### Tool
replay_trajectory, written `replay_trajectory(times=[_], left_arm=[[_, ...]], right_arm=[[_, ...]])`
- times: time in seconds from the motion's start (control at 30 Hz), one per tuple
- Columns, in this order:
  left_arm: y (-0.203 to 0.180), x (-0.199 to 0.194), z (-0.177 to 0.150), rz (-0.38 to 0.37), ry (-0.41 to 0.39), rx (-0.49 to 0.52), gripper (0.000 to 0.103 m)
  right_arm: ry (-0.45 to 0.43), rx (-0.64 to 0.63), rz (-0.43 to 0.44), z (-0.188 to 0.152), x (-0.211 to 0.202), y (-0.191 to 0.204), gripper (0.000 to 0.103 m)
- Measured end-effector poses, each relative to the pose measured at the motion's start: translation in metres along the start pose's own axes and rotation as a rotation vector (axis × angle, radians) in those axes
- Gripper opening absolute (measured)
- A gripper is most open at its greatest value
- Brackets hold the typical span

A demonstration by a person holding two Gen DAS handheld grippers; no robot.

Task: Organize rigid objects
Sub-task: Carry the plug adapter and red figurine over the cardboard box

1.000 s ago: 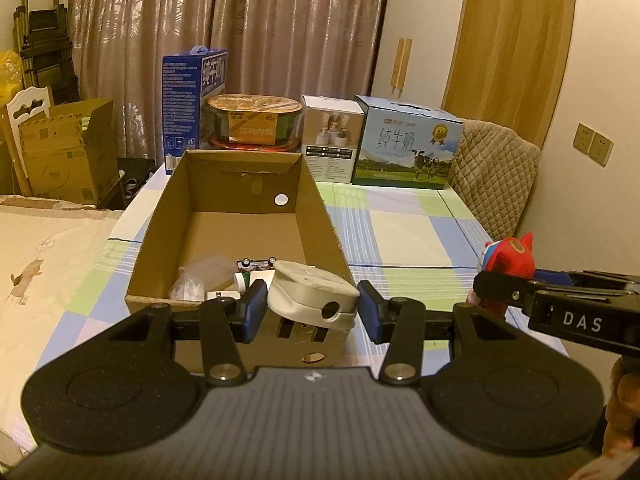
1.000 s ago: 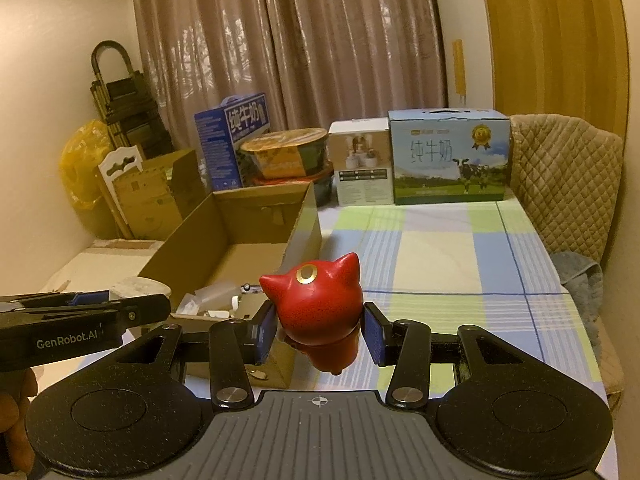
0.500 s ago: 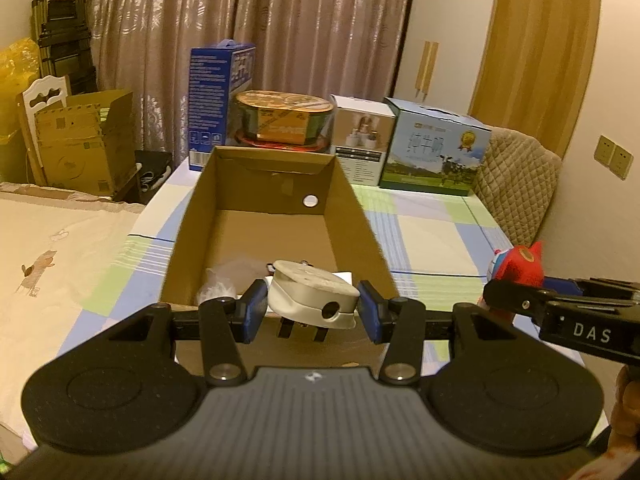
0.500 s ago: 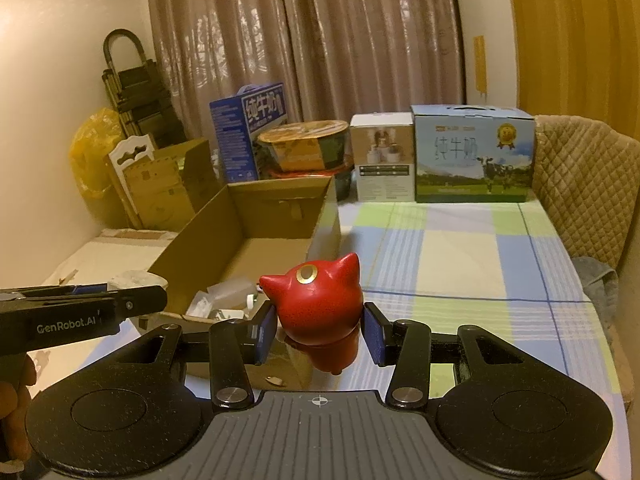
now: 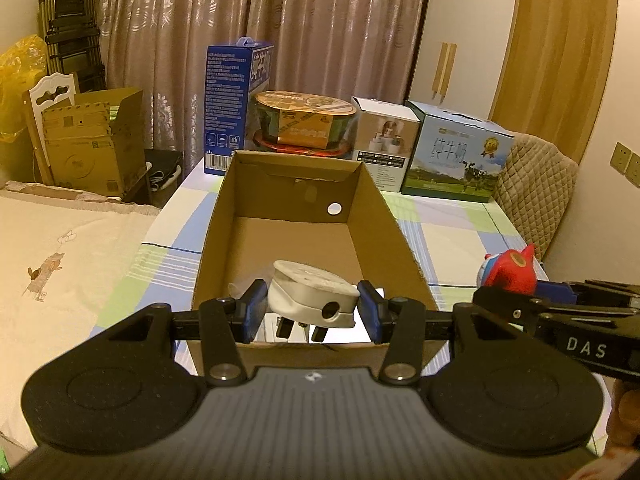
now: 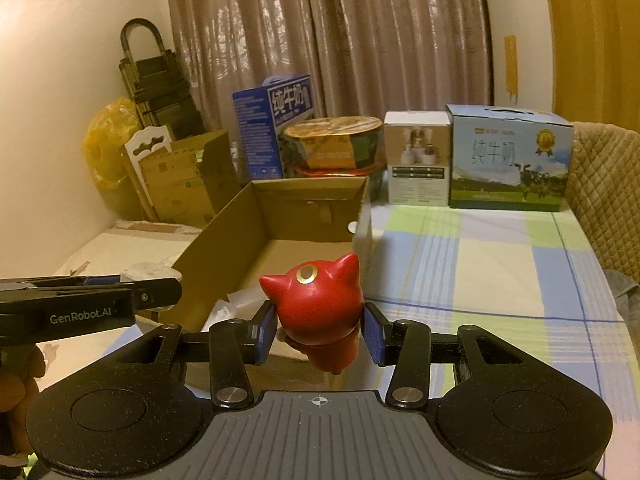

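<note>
Through the left wrist camera, I am seeing my left gripper clamping a white plug adapter between its blue pads; the pads are pressing on both sides and the adapter's dark prongs are pointing down. It is hanging just over the near wall of the open cardboard box, which is sitting on the checked tablecloth. Something pale and crumpled is lying in the near left corner of the box, partly hidden behind the finger. At the right edge my right gripper is poking in sideways, with the red figurine showing above it.

Through the right wrist camera, I am holding that red figurine, a round horned toy with a gold disc on top, squeezed between the right gripper pads and lifted above the tablecloth. It is hovering just beside the box's near right corner, outside the box. The left gripper is reaching in from the left edge; the adapter is only partly showing above it. Behind the box, a blue carton, a round tin, a white box and a milk carton are lining the far edge of the table.
</note>
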State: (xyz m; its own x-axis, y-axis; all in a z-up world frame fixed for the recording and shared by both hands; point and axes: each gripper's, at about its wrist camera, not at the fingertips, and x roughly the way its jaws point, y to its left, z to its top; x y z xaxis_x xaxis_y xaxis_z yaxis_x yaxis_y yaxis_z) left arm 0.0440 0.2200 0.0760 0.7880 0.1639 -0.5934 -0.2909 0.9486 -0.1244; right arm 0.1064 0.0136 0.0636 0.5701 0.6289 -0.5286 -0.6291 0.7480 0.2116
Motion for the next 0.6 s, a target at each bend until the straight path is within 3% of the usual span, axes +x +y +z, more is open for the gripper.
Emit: replay_trajectory(times=[0.6], left_arm=[[0.03,0.046,0.017,-0.013,0.042,0.017,0.044]], right_arm=[[0.029,-0.029,0.024,0.018,0.057,0.014,0.042]])
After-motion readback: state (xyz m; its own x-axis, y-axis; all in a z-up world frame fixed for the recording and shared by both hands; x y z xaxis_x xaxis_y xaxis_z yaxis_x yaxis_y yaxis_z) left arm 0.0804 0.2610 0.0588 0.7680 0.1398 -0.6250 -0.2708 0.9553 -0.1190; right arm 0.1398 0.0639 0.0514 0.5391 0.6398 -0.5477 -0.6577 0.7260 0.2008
